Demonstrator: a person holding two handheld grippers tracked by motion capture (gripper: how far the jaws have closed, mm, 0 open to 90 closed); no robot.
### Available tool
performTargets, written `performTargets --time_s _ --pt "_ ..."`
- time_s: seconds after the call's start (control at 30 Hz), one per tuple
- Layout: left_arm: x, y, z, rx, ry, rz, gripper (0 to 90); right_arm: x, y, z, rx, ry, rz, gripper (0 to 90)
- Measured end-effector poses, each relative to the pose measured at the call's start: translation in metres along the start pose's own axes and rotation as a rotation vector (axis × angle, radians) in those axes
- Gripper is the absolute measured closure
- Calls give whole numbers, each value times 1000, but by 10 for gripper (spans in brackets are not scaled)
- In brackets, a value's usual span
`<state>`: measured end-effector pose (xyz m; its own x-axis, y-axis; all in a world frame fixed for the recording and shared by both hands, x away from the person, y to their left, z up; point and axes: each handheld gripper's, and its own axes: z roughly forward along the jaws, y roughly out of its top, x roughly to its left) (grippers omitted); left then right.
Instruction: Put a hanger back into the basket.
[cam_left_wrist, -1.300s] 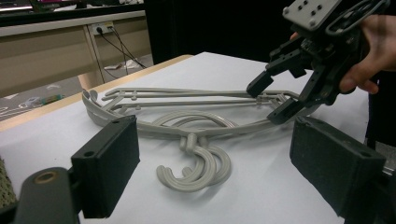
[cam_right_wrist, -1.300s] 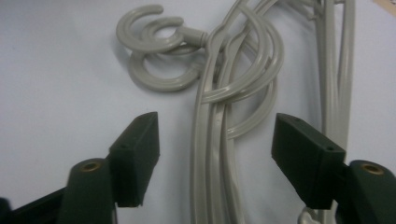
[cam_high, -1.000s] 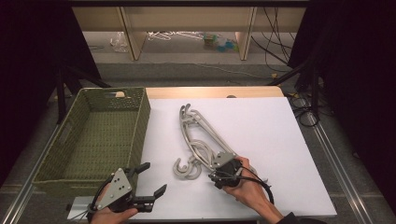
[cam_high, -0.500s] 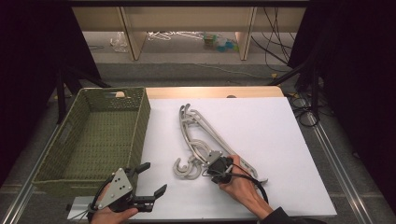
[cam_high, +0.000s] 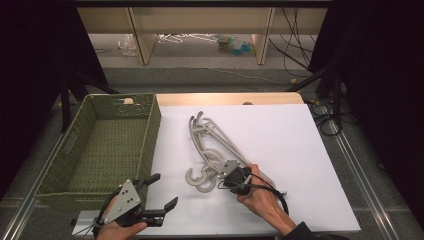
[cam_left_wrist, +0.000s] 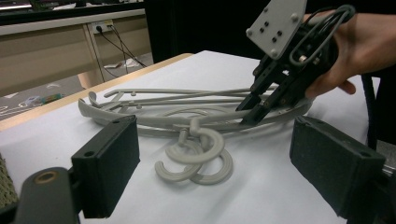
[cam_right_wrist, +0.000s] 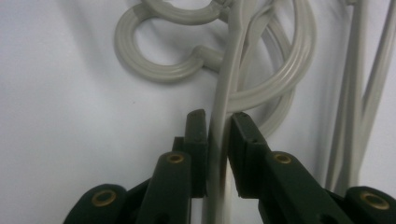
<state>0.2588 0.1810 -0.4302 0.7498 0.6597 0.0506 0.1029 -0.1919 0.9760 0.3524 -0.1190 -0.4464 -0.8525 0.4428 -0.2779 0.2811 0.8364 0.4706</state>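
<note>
Several grey plastic hangers (cam_high: 209, 142) lie in a tangled pile on the white tabletop (cam_high: 285, 135), their hooks (cam_left_wrist: 196, 156) pointing at the front edge. My right gripper (cam_high: 226, 175) is down on the near end of the pile. Its jaws have just been closing and now pinch one thin hanger arm (cam_right_wrist: 219, 140) between the pads, seen close in the right gripper view (cam_right_wrist: 218, 119) and from the side in the left gripper view (cam_left_wrist: 250, 111). My left gripper (cam_high: 162, 191) rests at the front left of the table, open, with nothing between its pads (cam_left_wrist: 116, 158).
A green woven basket (cam_high: 152, 125) stands along the left side of the table, right next to the left gripper. The right half of the white top is bare. Cables and shelving lie on the floor beyond the far edge.
The right hand has edged slightly left onto the near end of the hanger pile. The left gripper and the hangers have not moved.
</note>
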Motion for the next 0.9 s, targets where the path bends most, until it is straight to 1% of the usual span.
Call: performTargets --time_s 0.03,0.07,0.13,0.23,0.27,0.3,0.33,0.37,0.4,0.43,0.5,0.57,0.6,0.67,0.7,0.73,0.8,0.83,0.87,0.9 --pt "0 0 0 0 0 0 158 0 0 0 0 0 0 788" --pt "0 0 0 3 -1 -1 158 -1 0 -6 -8 3 -1 793" --pt "0 0 0 1 1 -3 158 -2 0 -8 -11 2 -1 795" --pt "0 0 -1 0 0 1 159 -4 0 -18 -28 6 -12 804" --pt "0 0 -1 -3 0 -5 159 -6 -1 -23 -32 -6 -33 818" --pt "0 0 -1 -6 2 -12 159 -7 -1 -26 -41 -8 -45 815" --pt "0 1 -1 -7 3 -5 159 -9 -2 -30 -50 7 -48 818" --pt "0 0 -1 -5 4 -4 159 -10 -3 -34 -65 7 -60 820" --pt "0 0 -1 -1 3 -4 159 -11 -3 -36 -76 11 -59 822" --pt "1 0 -1 0 4 1 159 -13 -4 -41 -82 17 -71 822" --pt "2 1 -1 -2 6 4 159 -13 -5 -43 -81 27 -72 822" --pt "2 1 -1 -3 9 4 159 -17 -8 -50 -96 51 -86 822" --pt "1 1 -1 -2 11 7 159 -18 -10 -54 -105 74 -85 822" --pt "1 1 0 7 14 14 160 -19 -13 -57 -114 100 -81 822" --pt "1 1 0 7 14 14 160 -19 -13 -57 -114 100 -81 822" --pt "1 1 2 10 17 26 160 -20 -14 -58 -117 106 -87 822" --pt "0 1 3 18 20 31 161 -21 -17 -62 -130 123 -89 822" --pt "0 1 4 21 20 32 164 -22 -19 -66 -140 144 -82 822" --pt "-1 2 7 33 30 35 166 -23 -21 -68 -149 152 -82 822" --pt "-1 2 7 33 30 35 170 -23 -21 -68 -149 152 -82 822"
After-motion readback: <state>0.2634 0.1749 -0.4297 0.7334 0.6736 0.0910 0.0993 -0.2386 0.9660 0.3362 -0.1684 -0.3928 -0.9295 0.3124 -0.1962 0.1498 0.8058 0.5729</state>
